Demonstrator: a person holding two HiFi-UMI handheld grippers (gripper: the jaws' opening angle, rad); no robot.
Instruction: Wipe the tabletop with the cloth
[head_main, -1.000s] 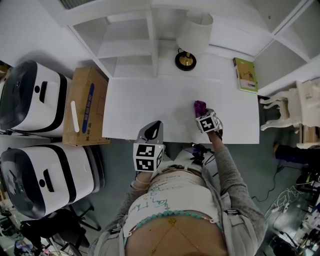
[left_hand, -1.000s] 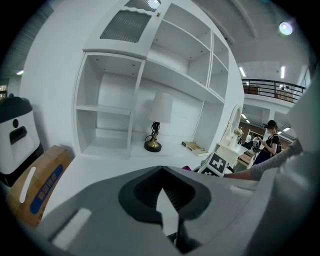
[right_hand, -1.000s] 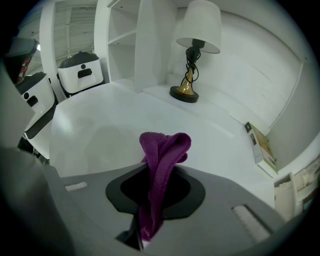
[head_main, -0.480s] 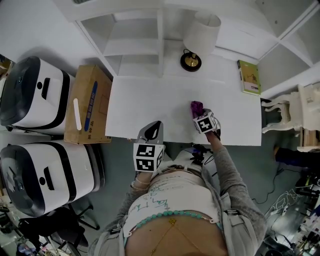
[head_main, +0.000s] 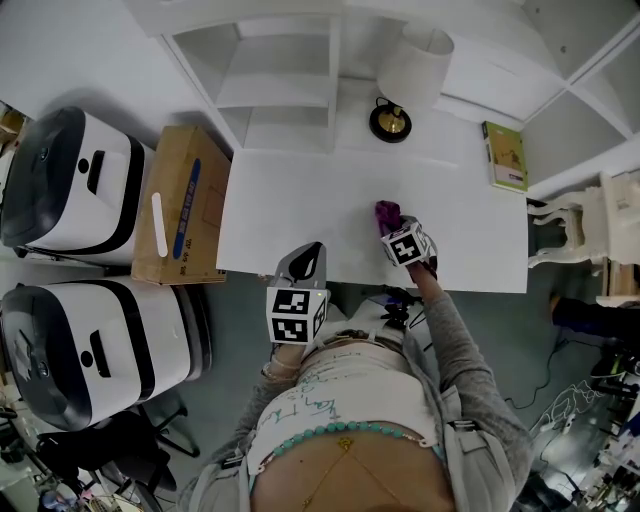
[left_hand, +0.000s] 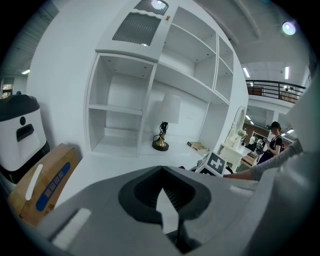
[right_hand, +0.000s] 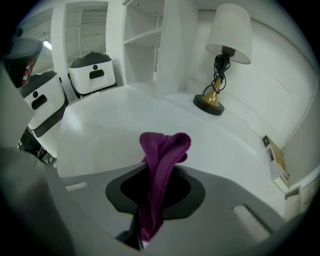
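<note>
White tabletop, purple cloth clamped between fingers of right gripper, left gripper fingers together

left gripper: fingers together | right gripper: fingers pinching cloth

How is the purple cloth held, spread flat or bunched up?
Bunched up: the cloth is squeezed into a narrow folded wad between the right gripper's shut jaws, its end bulging out past them.

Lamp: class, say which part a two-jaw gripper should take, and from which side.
Probably the lamp by its thin stem, approached level from the near side: the shade looks too wide for jaws, the base low and flat.
</note>
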